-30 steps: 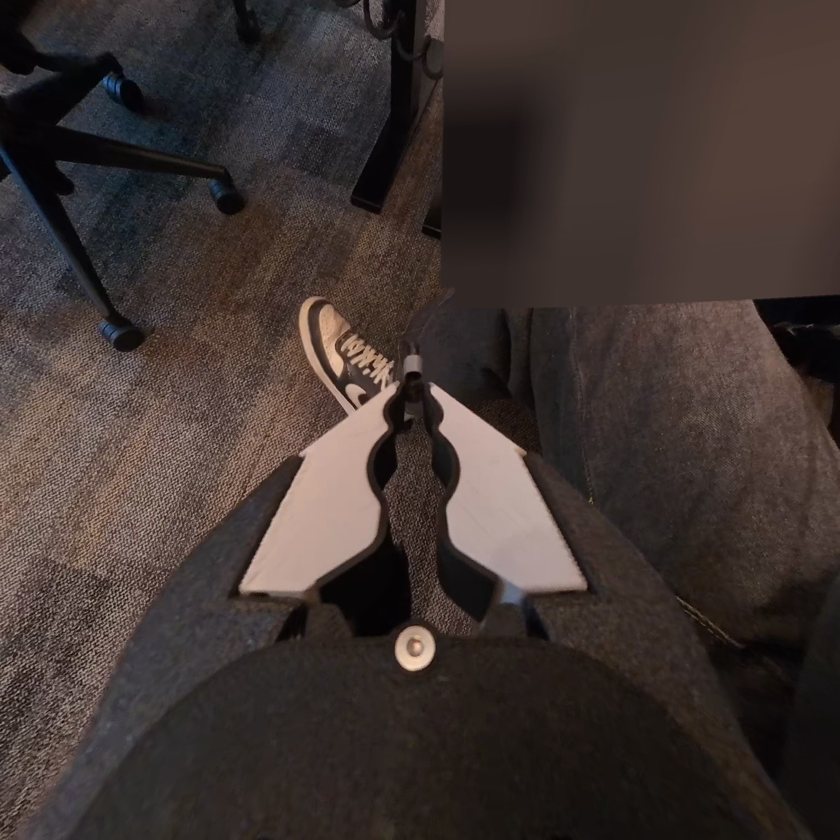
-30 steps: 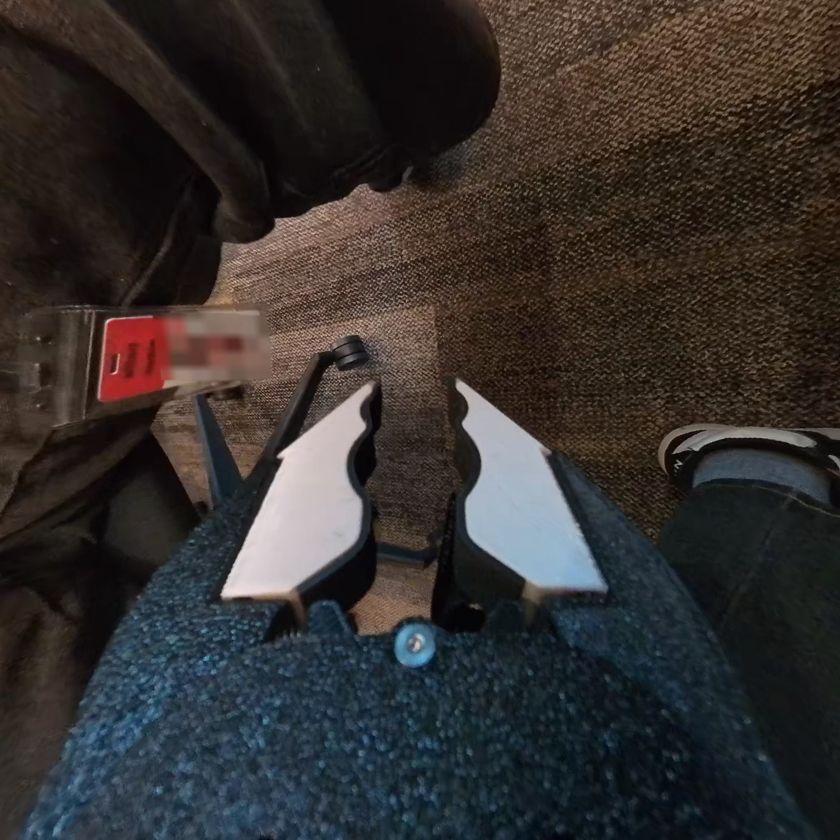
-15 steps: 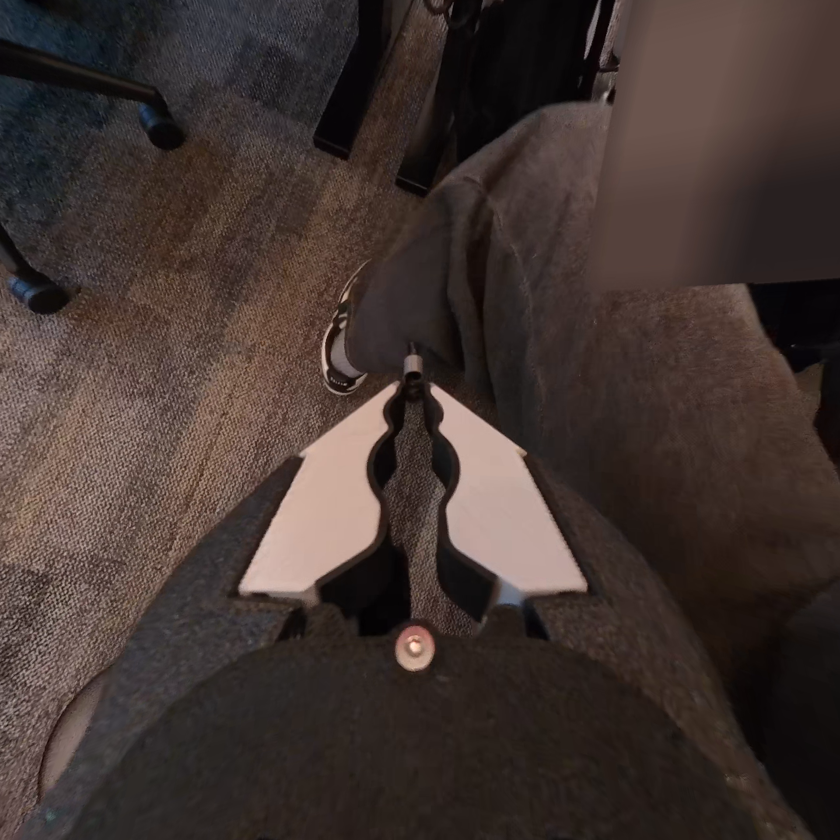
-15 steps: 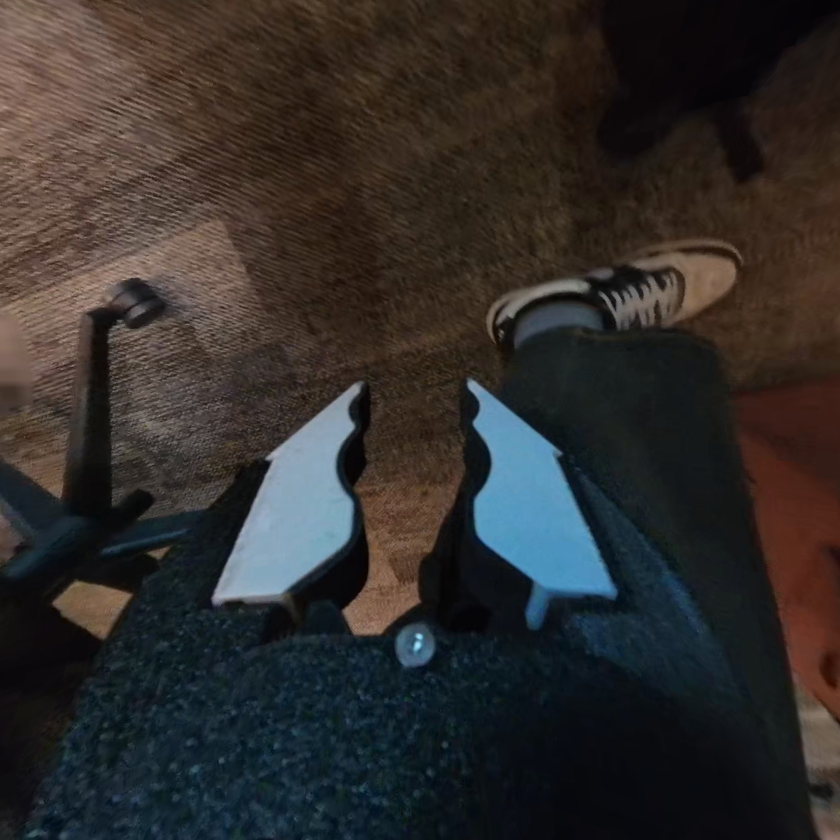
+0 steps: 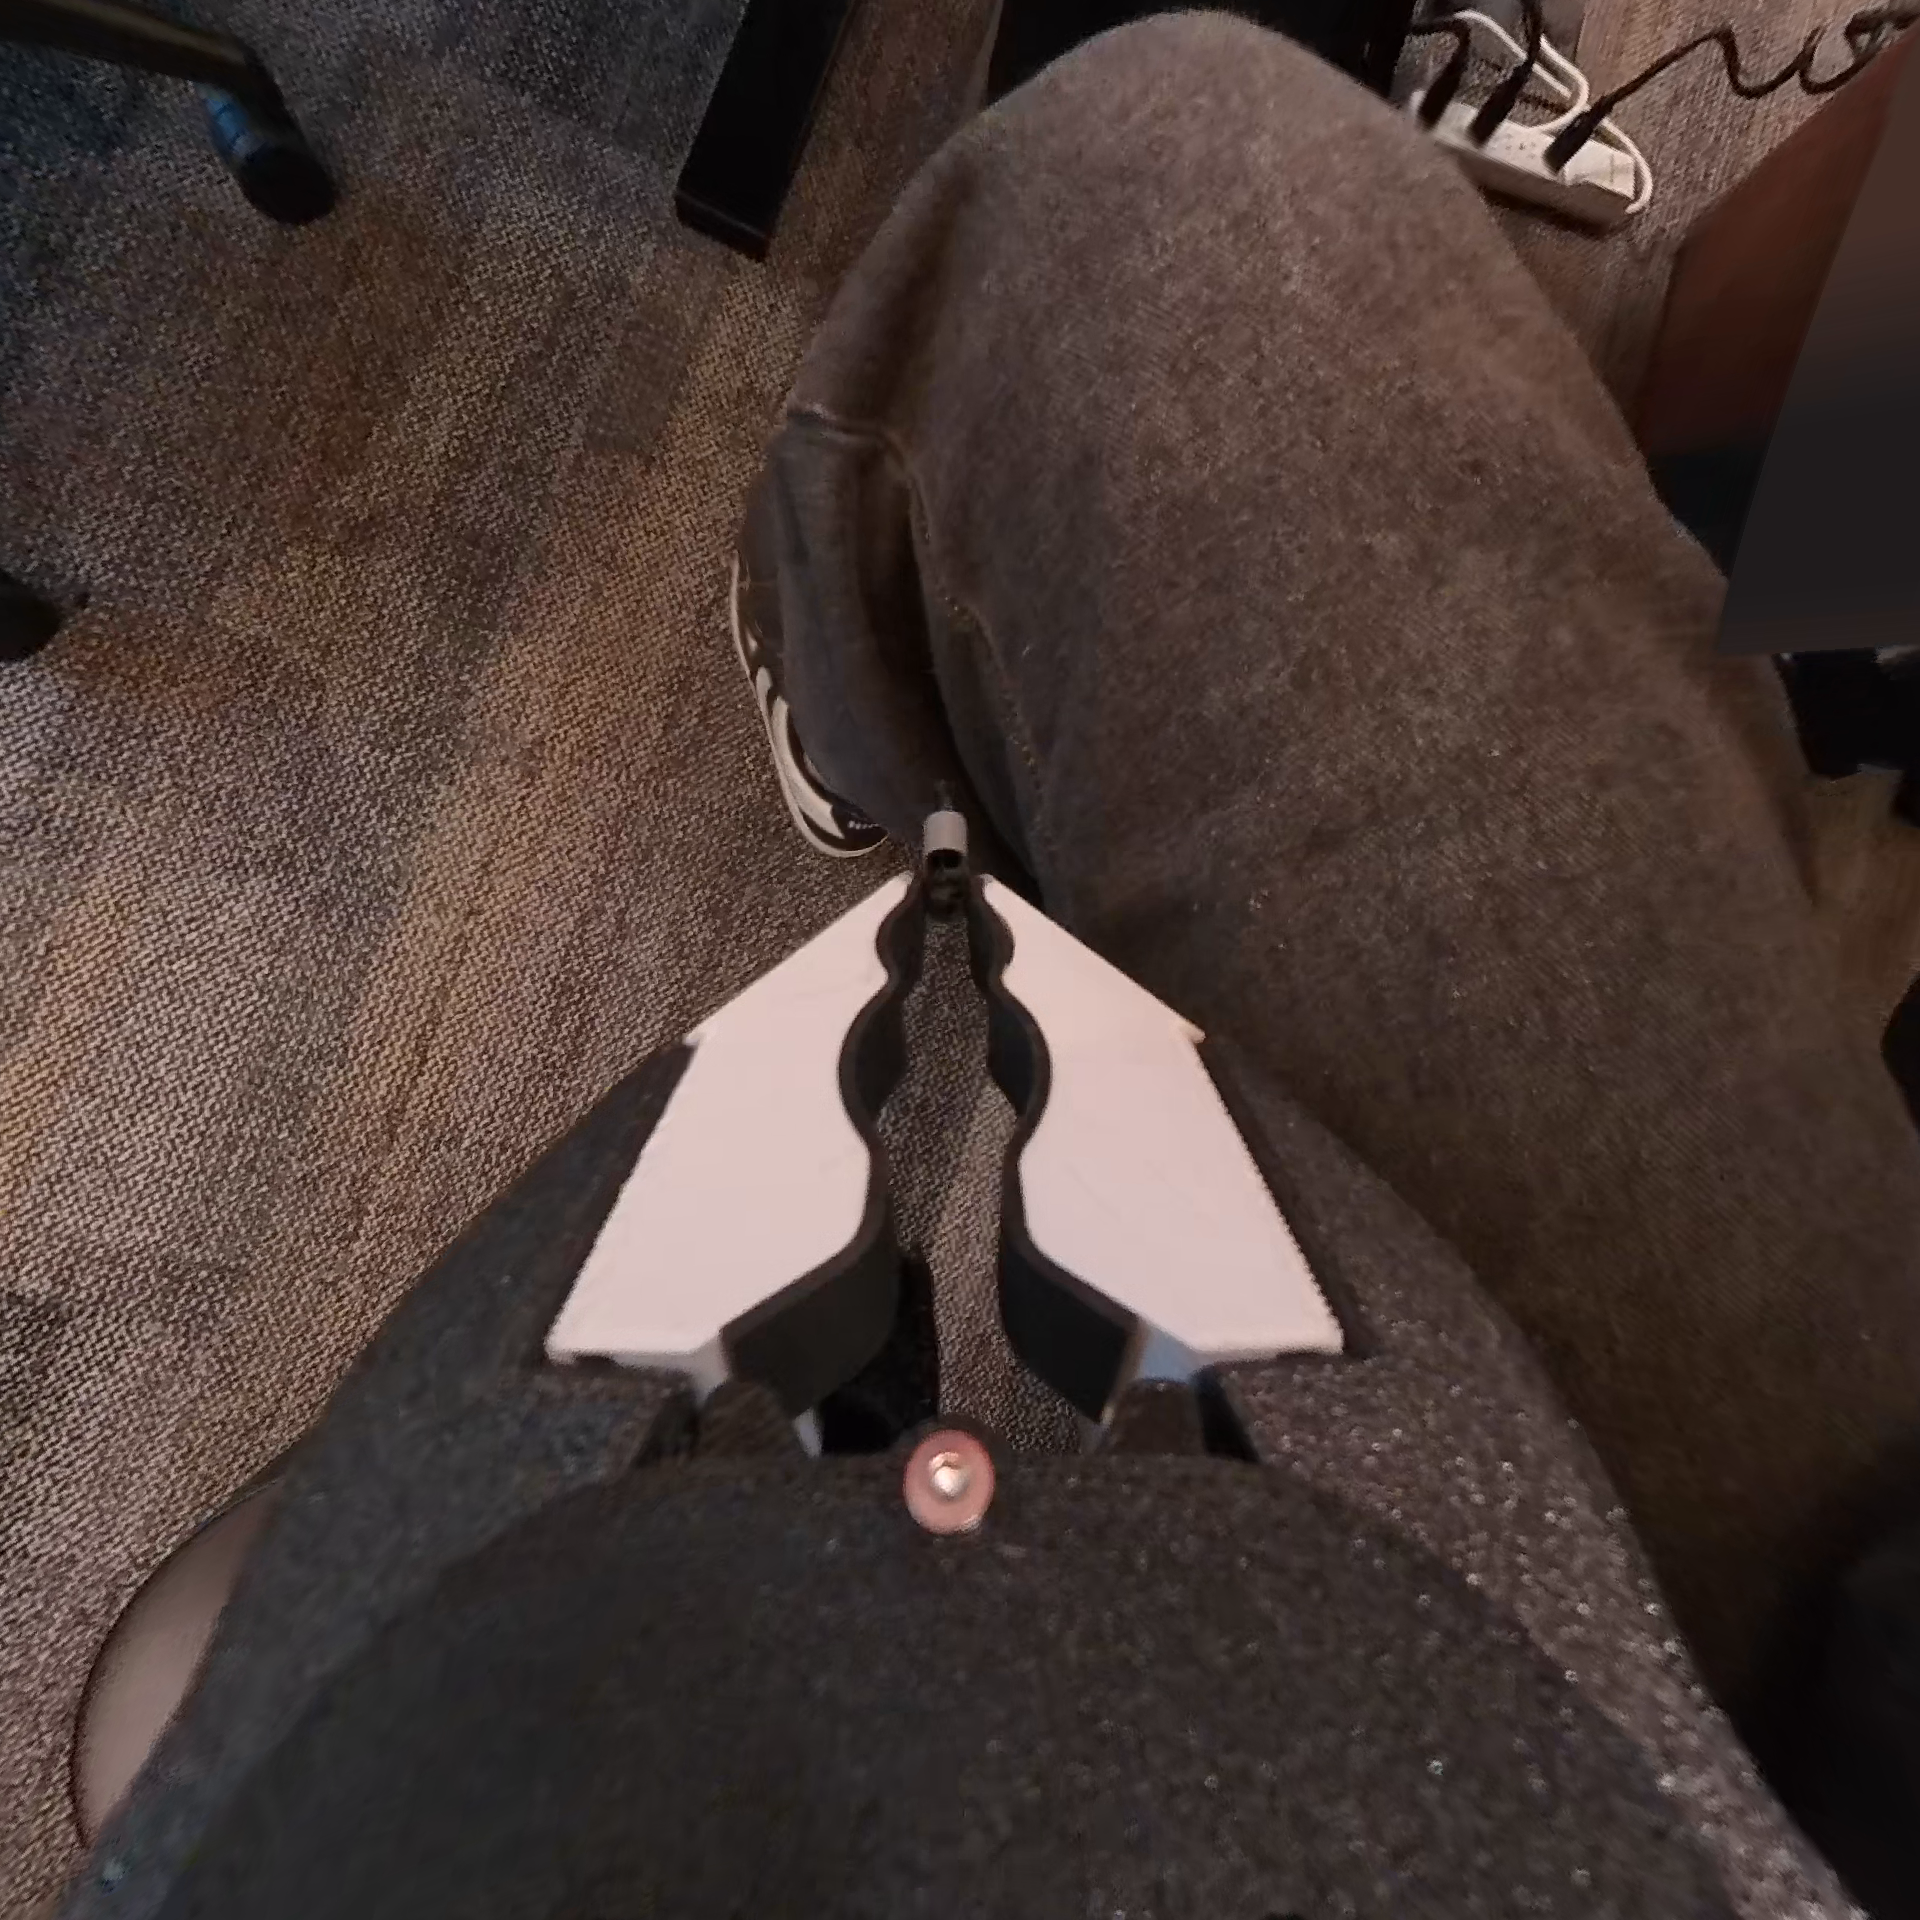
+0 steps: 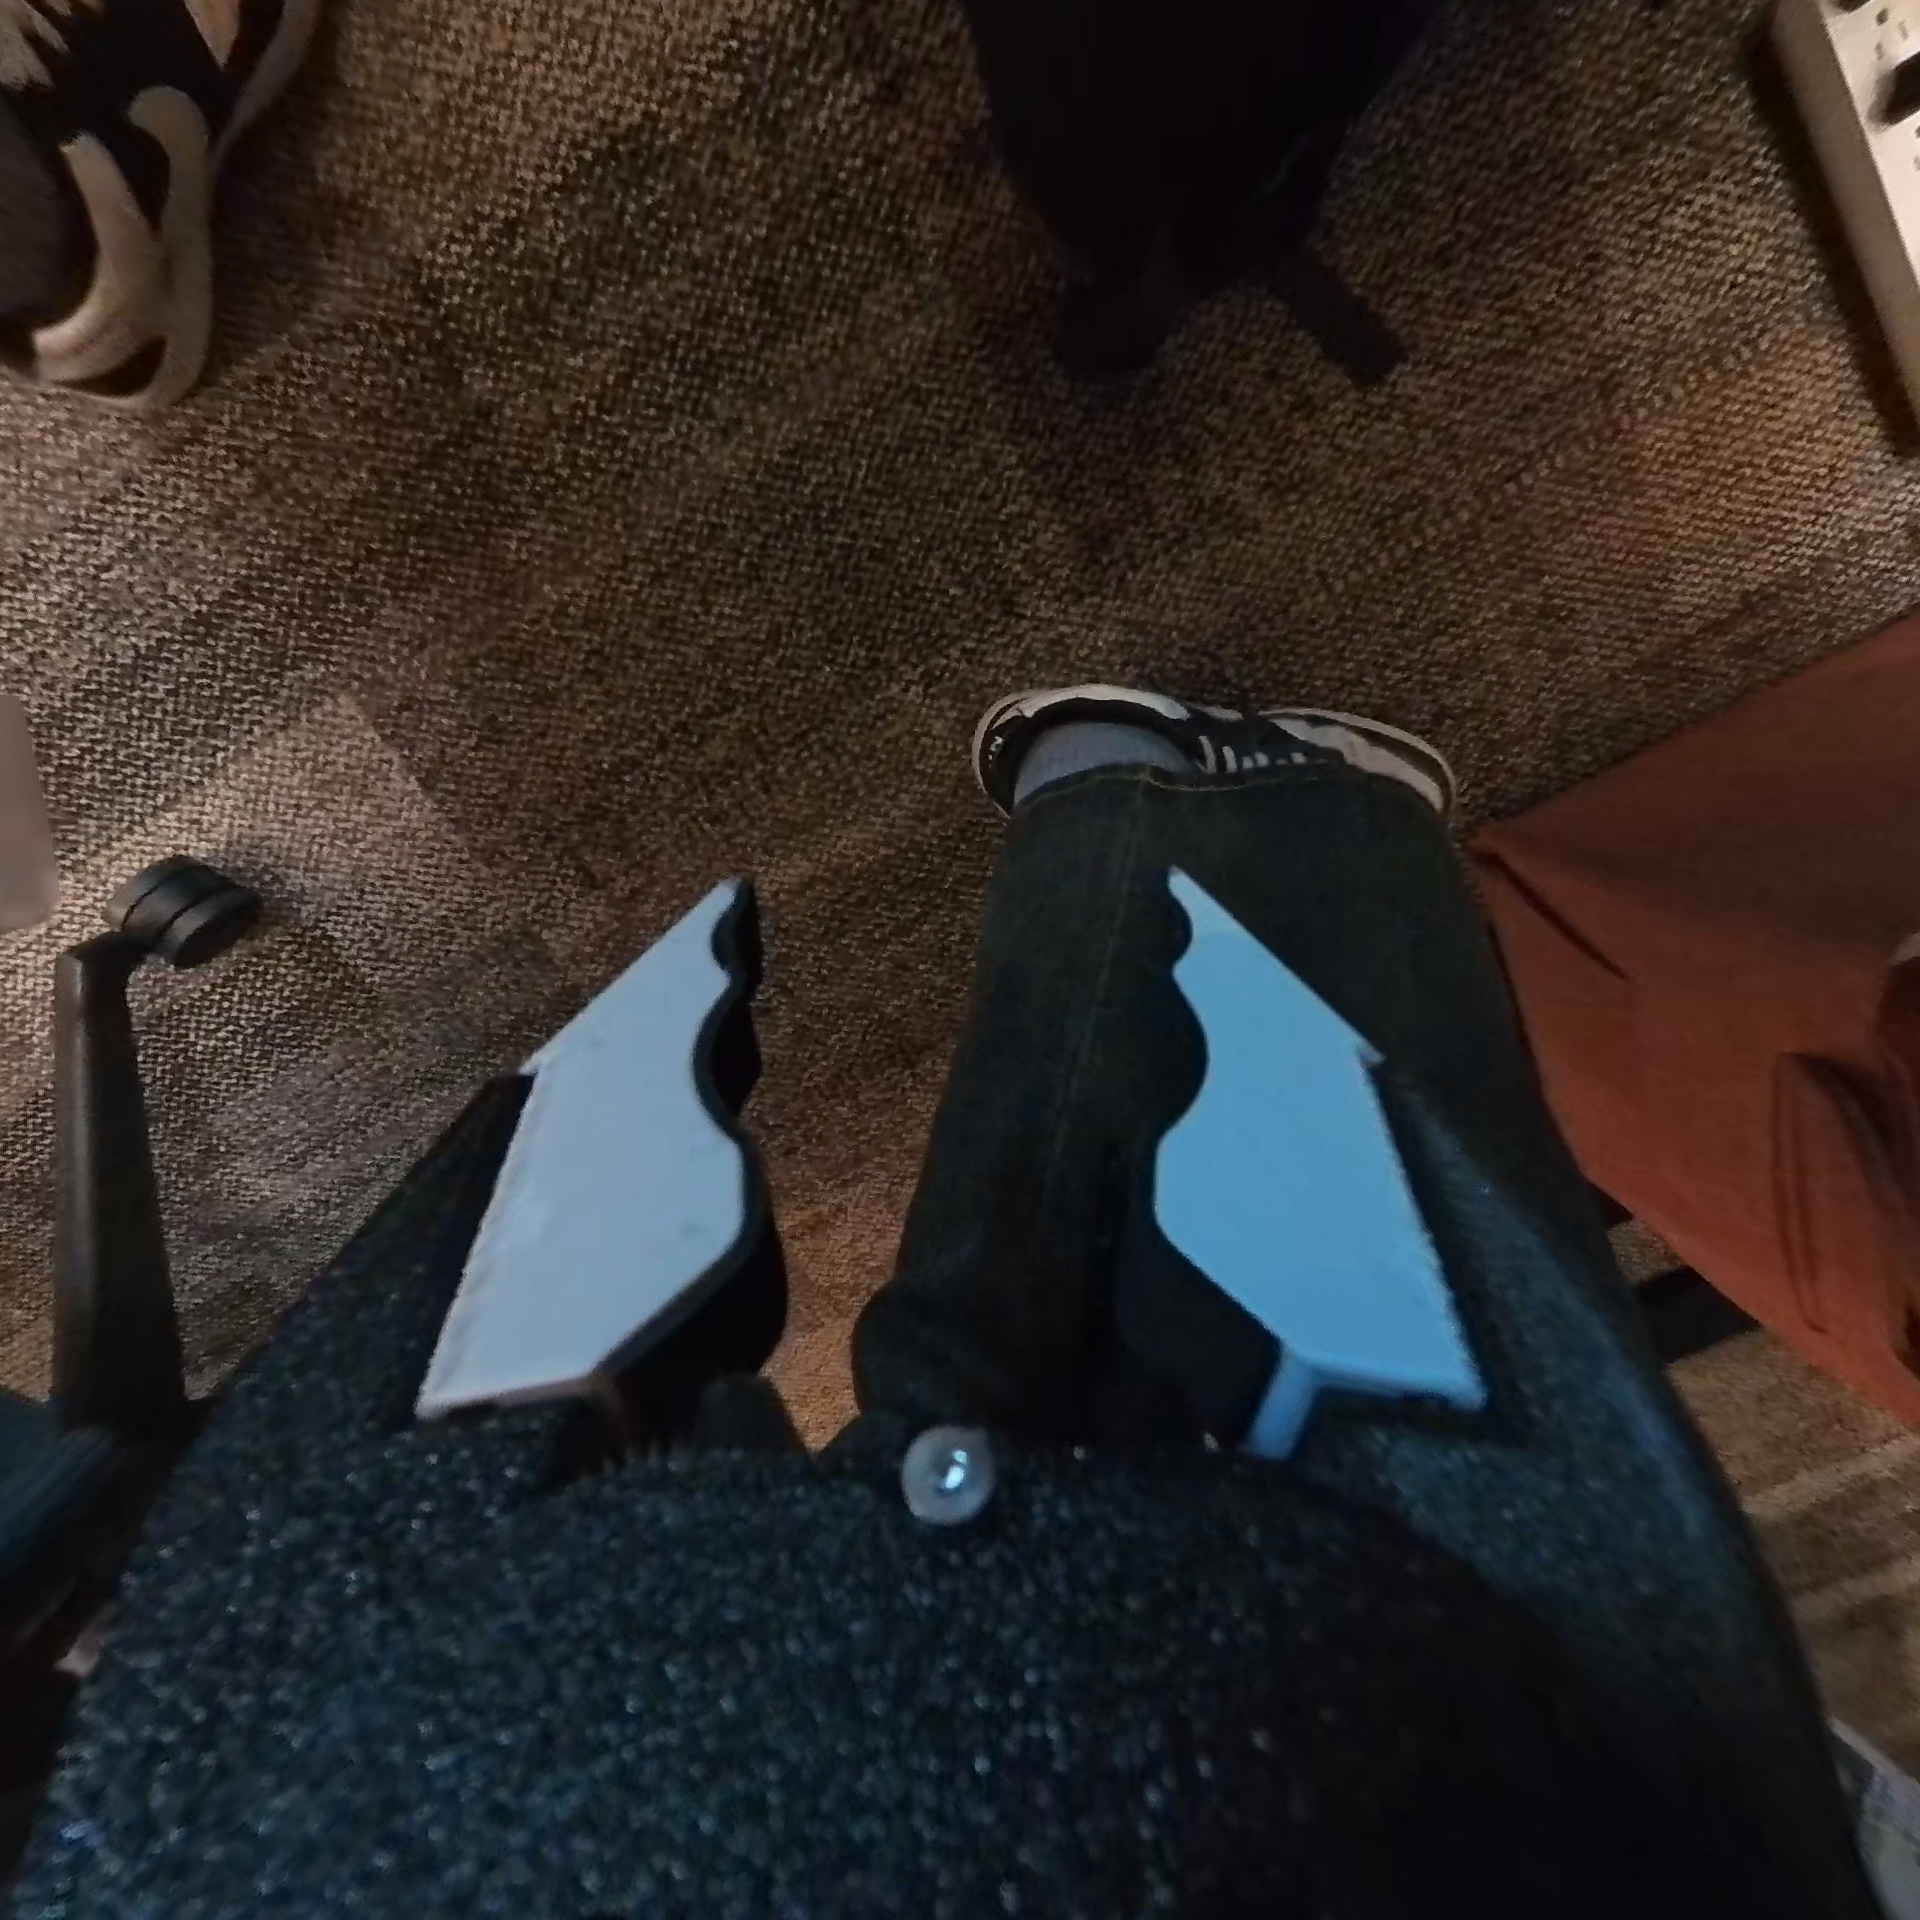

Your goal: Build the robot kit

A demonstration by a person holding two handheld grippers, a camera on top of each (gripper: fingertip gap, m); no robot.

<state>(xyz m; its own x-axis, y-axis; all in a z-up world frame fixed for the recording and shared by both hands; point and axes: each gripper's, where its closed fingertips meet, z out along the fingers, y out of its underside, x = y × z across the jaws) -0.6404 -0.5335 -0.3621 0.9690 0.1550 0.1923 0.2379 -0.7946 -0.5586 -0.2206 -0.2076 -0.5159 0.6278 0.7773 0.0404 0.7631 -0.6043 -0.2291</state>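
My left gripper (image 5: 941,896) points down at the carpet beside a person's grey trouser leg (image 5: 1299,623). It is shut on a small grey and black plug-like piece (image 5: 943,836) that sticks out past the tips. A black and white shoe (image 5: 800,758) shows just beyond it. My right gripper (image 6: 958,881) is open wide and empty. It hangs above the carpet over a leg in dark jeans (image 6: 1091,1039), and a black and white shoe (image 6: 1226,738) lies ahead of it.
Patterned brown-grey carpet (image 5: 364,727) covers the floor. In the left wrist view there are a chair caster (image 5: 265,145), a black desk foot (image 5: 758,114) and a white power strip (image 5: 1527,145). In the right wrist view there are a chair leg with caster (image 6: 192,914), rust-coloured cloth (image 6: 1714,987) and another shoe (image 6: 125,187). My hands' fingertips stand some 55 cm from each other.
My right gripper has opened wider and swung from the chair base to above the jeans leg. My left gripper, still shut on the small piece, has moved nearer the grey trouser leg.
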